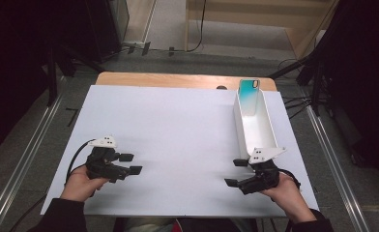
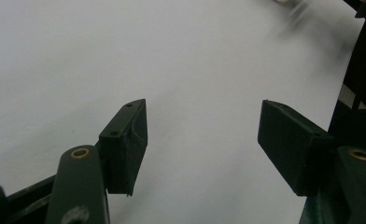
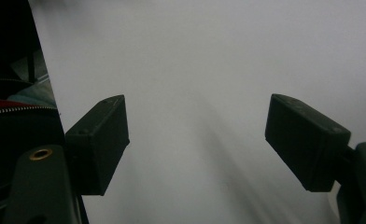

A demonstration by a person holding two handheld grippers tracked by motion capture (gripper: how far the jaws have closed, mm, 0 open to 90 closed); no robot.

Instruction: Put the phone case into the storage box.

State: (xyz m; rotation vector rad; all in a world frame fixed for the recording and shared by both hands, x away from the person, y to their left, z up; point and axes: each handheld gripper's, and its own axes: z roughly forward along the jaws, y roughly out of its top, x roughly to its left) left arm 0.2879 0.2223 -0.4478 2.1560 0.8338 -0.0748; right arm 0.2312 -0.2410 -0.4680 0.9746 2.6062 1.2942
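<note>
White board [image 1: 178, 125] covers most of your table [image 1: 178, 79], whose wooden edge shows as a strip along the far side; dark floor and two metal rails flank it left and right. You have two grippers and, on the board, one tray with one phone case in it.

Your left gripper [image 1: 129, 164] sits near the board's near left corner, pointing toward the middle, its fingers [image 2: 125, 140] apart with nothing but white board between them. From it, a wide bare stretch of board runs to the right and to the far edge.

Your right gripper [image 1: 235, 173] sits near the near right corner, pointing left, its fingers [image 3: 99, 140] also apart over bare board, closed on nothing. Just behind it begins the long white tray [image 1: 267, 130], running along the board's right edge toward the far side, close to that edge. The teal phone case [image 1: 249, 92] stands upright against the tray's far end, well apart from both grippers.
</note>
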